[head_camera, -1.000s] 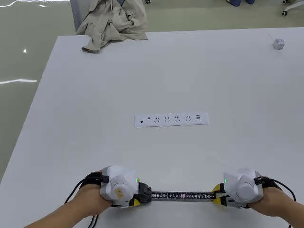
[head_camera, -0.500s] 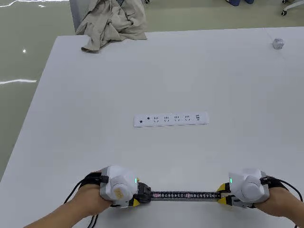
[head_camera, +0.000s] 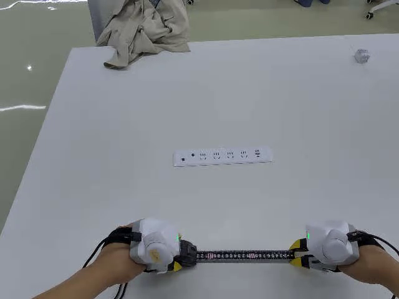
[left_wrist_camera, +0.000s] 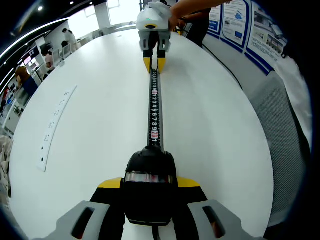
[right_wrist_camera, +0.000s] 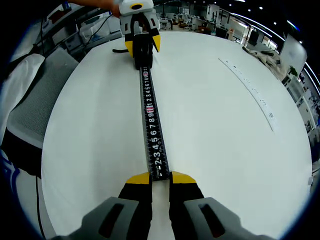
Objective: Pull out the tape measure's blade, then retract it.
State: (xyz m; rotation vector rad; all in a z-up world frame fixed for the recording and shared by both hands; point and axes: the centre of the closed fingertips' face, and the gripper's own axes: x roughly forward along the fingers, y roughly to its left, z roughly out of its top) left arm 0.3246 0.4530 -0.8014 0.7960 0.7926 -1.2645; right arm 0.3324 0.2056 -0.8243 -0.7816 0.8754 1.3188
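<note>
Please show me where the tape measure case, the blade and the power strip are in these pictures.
tape measure case [left_wrist_camera: 150, 167], left gripper view, on the top of its black body.
blade [right_wrist_camera: 152, 127], right gripper view, on the numbered middle of its pulled-out length.
power strip [head_camera: 222, 156], head view, on its middle sockets.

- tape measure case: compact black body with a silvery band across the top, clamped on both sides between the jaws of the left gripper
- blade: dark with white numerals and one red-boxed mark, pulled out, straight, face up
- blade runs from the case mouth to the right gripper, its end pinched between the yellow-tipped jaws
- span lies level, left to right, low over the near edge of the table; can't tell if it touches
</note>
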